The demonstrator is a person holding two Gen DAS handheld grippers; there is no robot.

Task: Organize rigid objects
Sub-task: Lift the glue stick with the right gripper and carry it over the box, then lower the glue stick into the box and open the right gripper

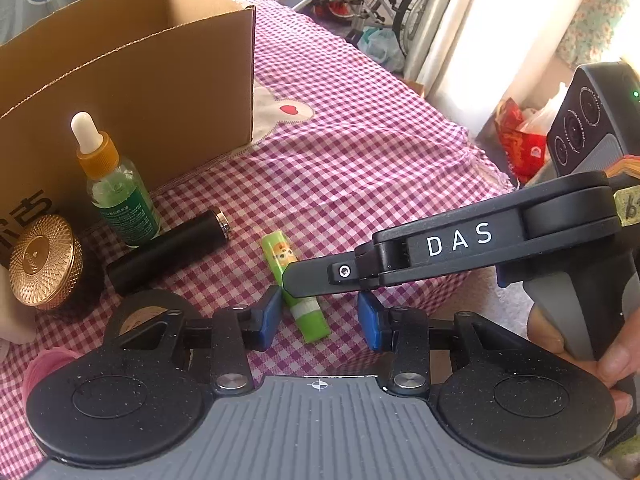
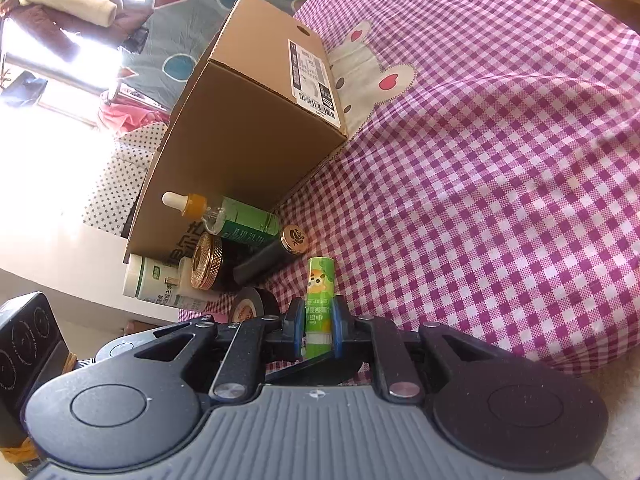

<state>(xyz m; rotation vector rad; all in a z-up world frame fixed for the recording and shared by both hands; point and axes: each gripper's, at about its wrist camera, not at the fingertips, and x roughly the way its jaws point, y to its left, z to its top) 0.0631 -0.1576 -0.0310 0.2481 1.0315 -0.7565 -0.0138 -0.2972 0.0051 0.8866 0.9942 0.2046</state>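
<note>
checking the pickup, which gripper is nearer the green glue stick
Right. The right gripper has its pads clamped on the green glue stick; the left gripper hangs open just beside it.

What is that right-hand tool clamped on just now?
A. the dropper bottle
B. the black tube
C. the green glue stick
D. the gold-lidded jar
C: in the right wrist view the right gripper has its blue jaws closed on both sides of the green glue stick, while the dropper bottle, black tube and gold-lidded jar sit untouched by the box.
</note>
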